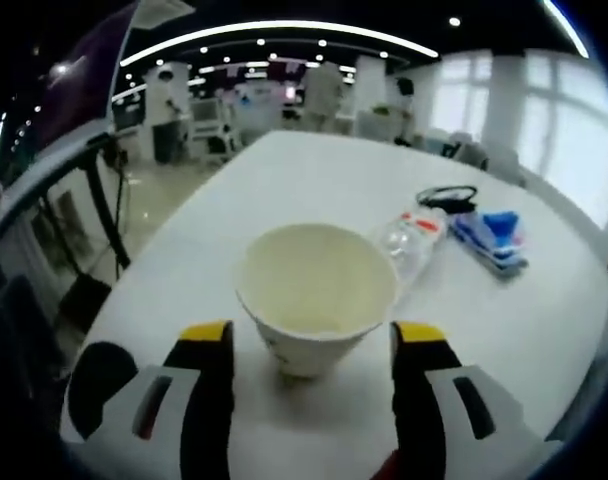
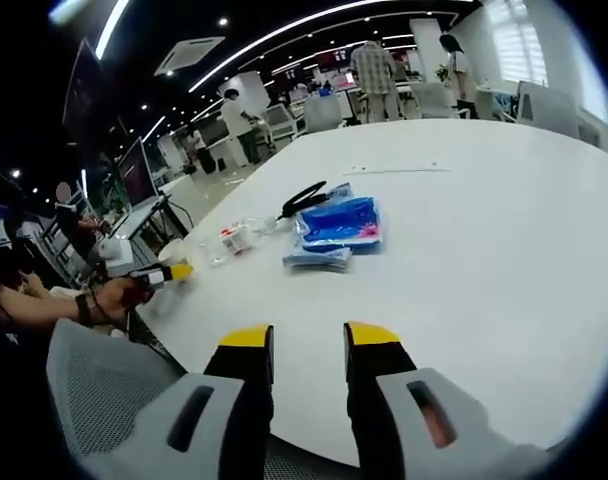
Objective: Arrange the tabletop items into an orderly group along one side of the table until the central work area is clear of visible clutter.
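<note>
- Paper cup point(image 1: 316, 295): white, upright, appears empty; sits on white worktop point(image 1: 304, 180) near its edge, between the jaws of my L claw point(image 1: 312, 345). Jaws spread to either side of cup; contact w/ cup wall can't be confirmed, so not a grasp yet.
- Plastic bottle point(image 1: 412, 240): clear, lying on its side, at 2 o'clock just beside cup rim in left gripper view; also in right gripper view point(image 2: 232, 240).
- Blue packets point(image 2: 336, 228): loose stack, at 12 o'clock ahead of my R claw point(image 2: 309, 345), well apart from it.
- Black looped item point(image 2: 302, 198): at 11 o'clock of packets, touching or just beside; type unclear.
- R claw: jaws parted, holding nothing, over worktop's near edge.
- L claw also seen in right gripper view point(image 2: 169, 272), at 9 o'clock, hand point(image 2: 119, 295) on it.
- Risks (judgement): thin cup wall may crush if I clench hard; cup so near edge could tip off if nudged; bottle may roll if rim bumps it.
</note>
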Tool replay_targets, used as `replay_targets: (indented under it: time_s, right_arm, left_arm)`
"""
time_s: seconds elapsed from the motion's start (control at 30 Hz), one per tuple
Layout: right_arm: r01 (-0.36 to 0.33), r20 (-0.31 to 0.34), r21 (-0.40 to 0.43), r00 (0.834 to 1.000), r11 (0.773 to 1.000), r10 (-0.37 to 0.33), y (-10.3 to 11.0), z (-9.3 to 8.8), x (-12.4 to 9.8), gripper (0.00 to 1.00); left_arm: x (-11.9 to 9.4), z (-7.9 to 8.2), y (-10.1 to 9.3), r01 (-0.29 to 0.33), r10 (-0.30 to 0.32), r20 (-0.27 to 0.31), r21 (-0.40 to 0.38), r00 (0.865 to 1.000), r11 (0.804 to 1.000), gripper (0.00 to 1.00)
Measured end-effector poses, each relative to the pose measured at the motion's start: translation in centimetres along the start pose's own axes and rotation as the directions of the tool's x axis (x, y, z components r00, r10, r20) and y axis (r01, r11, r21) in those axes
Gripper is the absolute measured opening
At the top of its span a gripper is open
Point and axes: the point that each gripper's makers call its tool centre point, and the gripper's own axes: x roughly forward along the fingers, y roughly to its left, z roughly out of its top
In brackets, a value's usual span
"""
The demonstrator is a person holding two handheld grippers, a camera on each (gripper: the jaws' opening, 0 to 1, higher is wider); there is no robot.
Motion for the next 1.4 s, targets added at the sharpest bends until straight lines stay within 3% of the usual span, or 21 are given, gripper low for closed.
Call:
replay_targets:
  time_s: [0.2, 0.23, 0.27, 0.37, 0.47, 0.57, 0.7, 0.9, 1.1, 1.27, 1.4]
  right_arm:
    - [0.004, 0.004, 0.007, 1.0, 1.0, -0.004, -0.1, -0.3, -0.1, 0.28]
    - [0.007, 0.006, 0.01, 1.0, 1.0, -0.007, -0.2, -0.4, -0.2, 0.28]
    - [0.008, 0.009, 0.012, 1.0, 1.0, -0.008, -0.2, -0.4, -0.2, 0.28]
    - [0.01, 0.018, 0.024, 1.0, 1.0, -0.01, -0.4, -0.4, -0.3, 0.27]
    - [0.01, 0.022, 0.034, 1.0, 0.999, -0.011, -0.5, -0.5, -0.3, 0.27]
    - [0.008, 0.032, 0.036, 0.999, 0.999, -0.009, -0.5, -0.2, -0.4, 0.27]
    - [-0.002, 0.03, 0.034, 1.0, 0.999, 0.001, -0.3, -0.3, -0.3, 0.27]
    - [-0.018, 0.039, 0.027, 0.999, 0.999, 0.017, 0.2, -0.1, -0.4, 0.27]
    - [-0.016, 0.053, 0.036, 0.999, 0.999, 0.014, 0.3, 0.1, -0.4, 0.27]
    - [-0.02, 0.052, 0.03, 0.998, 0.999, 0.019, 0.4, 0.2, -0.4, 0.3]
    - [-0.012, 0.038, 0.016, 0.999, 1.0, 0.012, 0.5, -0.1, -0.3, 0.45]
  left_arm:
    - [-1.0, -0.6, 0.2, 0.001, -0.001, -0.021, -0.014, 1.0, 1.0, 0.58]
    - [-1.6, -1.4, -0.1, 0.015, -0.015, -0.083, -0.008, 0.996, 1.0, 0.56]
    - [-2.0, -1.3, -0.7, 0.04, -0.041, -0.075, -0.012, 0.996, 0.999, 0.56]
    - [-3.8, -1.9, -2.0, 0.09, -0.085, -0.082, 0.065, 0.993, 0.994, 0.6]
    - [-5.3, -2.6, -2.9, 0.124, -0.118, -0.099, 0.057, 0.988, 0.991, 0.62]
    - [-6.4, -2.6, -3.8, 0.149, -0.137, -0.109, 0.113, 0.985, 0.982, 0.62]
    - [-7.5, -2.0, -6.3, 0.228, -0.205, -0.127, 0.21, 0.971, 0.951, 0.63]
    - [-7.6, -0.4, -8.4, 0.273, -0.251, -0.116, 0.263, 0.961, 0.925, 0.63]
    - [-7.0, 0.4, -9.8, 0.306, -0.285, -0.115, 0.254, 0.952, 0.918, 0.67]
    - [-5.9, 2.3, -12.0, 0.348, -0.326, -0.122, 0.313, 0.937, 0.884, 0.73]
    - [-5.1, 3.3, -13.1, 0.375, -0.349, -0.139, 0.342, 0.927, 0.862, 0.78]
